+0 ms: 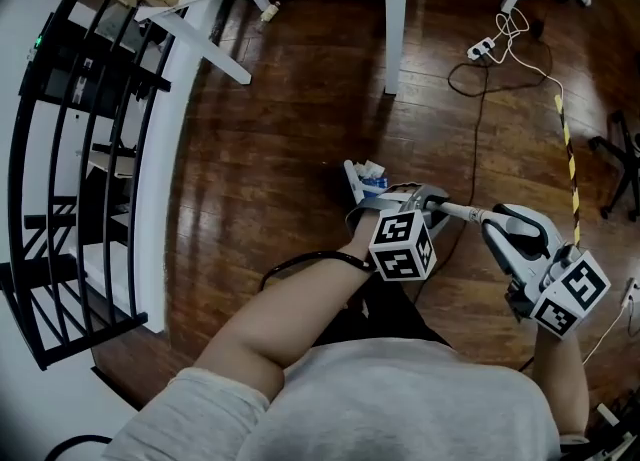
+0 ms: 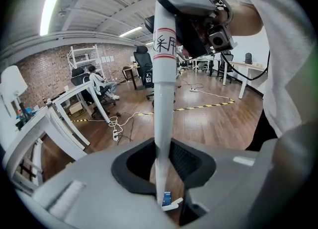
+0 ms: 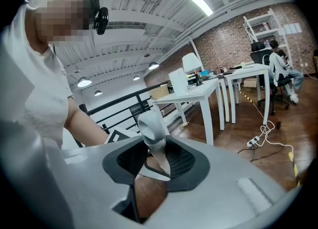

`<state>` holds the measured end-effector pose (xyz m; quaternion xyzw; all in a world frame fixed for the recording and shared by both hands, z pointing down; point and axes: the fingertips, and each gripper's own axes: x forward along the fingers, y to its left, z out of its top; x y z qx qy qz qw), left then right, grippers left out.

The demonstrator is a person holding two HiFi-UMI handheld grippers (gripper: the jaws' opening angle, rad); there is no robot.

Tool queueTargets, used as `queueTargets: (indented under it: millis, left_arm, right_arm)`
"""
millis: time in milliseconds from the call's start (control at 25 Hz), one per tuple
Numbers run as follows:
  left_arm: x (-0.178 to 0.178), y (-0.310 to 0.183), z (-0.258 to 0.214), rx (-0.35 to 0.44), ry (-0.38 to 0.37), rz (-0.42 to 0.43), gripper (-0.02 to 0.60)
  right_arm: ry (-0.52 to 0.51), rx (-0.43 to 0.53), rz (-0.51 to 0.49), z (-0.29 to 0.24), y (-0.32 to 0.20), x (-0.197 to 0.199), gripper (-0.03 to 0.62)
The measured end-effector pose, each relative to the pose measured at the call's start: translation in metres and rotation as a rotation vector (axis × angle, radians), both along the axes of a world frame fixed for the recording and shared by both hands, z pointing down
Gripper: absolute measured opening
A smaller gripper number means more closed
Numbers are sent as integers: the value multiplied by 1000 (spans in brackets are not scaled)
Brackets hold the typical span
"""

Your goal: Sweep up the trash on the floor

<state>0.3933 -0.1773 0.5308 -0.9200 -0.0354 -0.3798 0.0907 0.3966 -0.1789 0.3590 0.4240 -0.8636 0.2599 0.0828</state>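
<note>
Holds one long-handled sweeping tool at two places: keeps the left hand-held gripper (image 2: pixel 164 173) shut round the white pole (image 2: pixel 164 99) partway down, on the foot side of its red bands, and the right hand-held gripper (image 3: pixel 151 166) shut on the grey grip (image 3: pixel 151 123) at the top end. Finds the trash (image 1: pixel 372 181), a small blue packet and some white scraps, on the wooden floor (image 1: pixel 280 149) at the pole's foot, just on the far side of the left hand-held gripper and touching a grey head (image 1: pixel 352 187) there. Cannot tell whether that head is a broom's or a dustpan's, nor whether the scraps lie in it or merely against it. Shows no bin or other container. Judges the pole stiff, light and smooth, so likely to twist or slip in the jaws. Favours this spread hold, one high and one lower, for leverage. Expects the scraps to be very light and apt to skitter, so calls for short, low strokes.
</note>
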Motion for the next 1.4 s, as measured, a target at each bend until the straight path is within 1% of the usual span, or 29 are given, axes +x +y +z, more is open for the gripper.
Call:
queueTargets:
  millis: [120, 240, 360, 520, 680, 920, 1040, 1240, 1400]
  left_arm:
    - [-14, -8, -8, 17, -4, -32, 82]
    - [-36, -5, -14, 21, -7, -64, 83]
    - [-66, 7, -18, 35, -13, -90, 83]
    - [-112, 34, -27, 49, -19, -103, 83]
    - [-163, 86, -32, 59, -30, -103, 83]
    - [-240, 189, -44, 53, -52, -77, 84]
    - [-272, 236, -48, 45, -53, -70, 84]
    - [-307, 289, -46, 8, -39, -95, 83]
    - [-317, 328, -49, -32, -20, -114, 84]
  right_arm:
    - [-21, 24, -35, -8, -6, -15, 117]
    - [-21, 46, -81, -15, -2, -40, 121]
    - [-12, 71, -122, -21, 12, -73, 121]
    - [9, 87, -160, -29, 44, -119, 121]
    - [4, 100, -163, -33, 97, -166, 120]
    - [-29, 110, -145, -44, 198, -238, 117]
    - [-35, 97, -148, -48, 244, -268, 118]
    - [-2, 56, -190, -45, 294, -306, 118]
    - [16, 31, -209, -49, 324, -321, 118]
